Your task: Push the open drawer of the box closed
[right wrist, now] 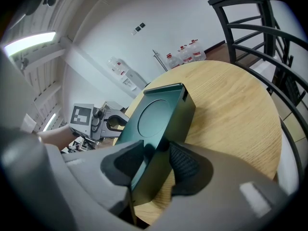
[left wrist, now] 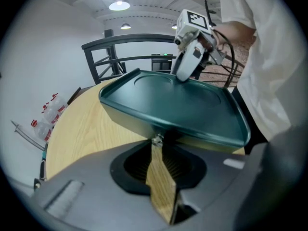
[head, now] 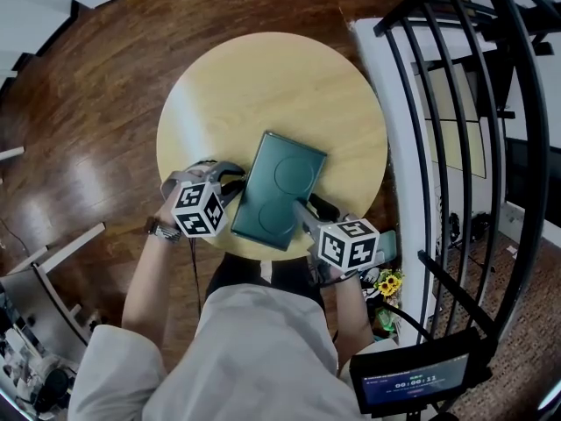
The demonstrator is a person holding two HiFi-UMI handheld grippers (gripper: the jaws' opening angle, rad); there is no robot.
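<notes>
Far left in the head view: dark wooden floor (head: 79, 103), and standing on it a round, pale wooden counter (head: 263, 77). At the counter's near left edge, a forearm with a wristwatch (head: 156, 228) and the left tool (head: 233, 181), aimed steeply down at the left side of the box (head: 282, 187). Closed down to a thin wedge with a strip of counter visible through the gap. Tips pinched on a small shiny knob (left wrist: 156, 139) low on the box's near wall, just under the overhanging rim.

Middle: the box itself, dark green, flat and oblong, with a round mark pressed into its top. Lies slantwise on the near half of the counter, one end reaching the near edge. Drawer's position: not to be made out in any view.

Just to the right, the right tool (head: 304, 213), set at the box's near right corner. Spread wide, with that corner between the pads and no clear press from either.

Further right, a black metal railing (head: 438, 147); lower down, yellow flowers (head: 386, 283) and a small screen (head: 412, 380).
</notes>
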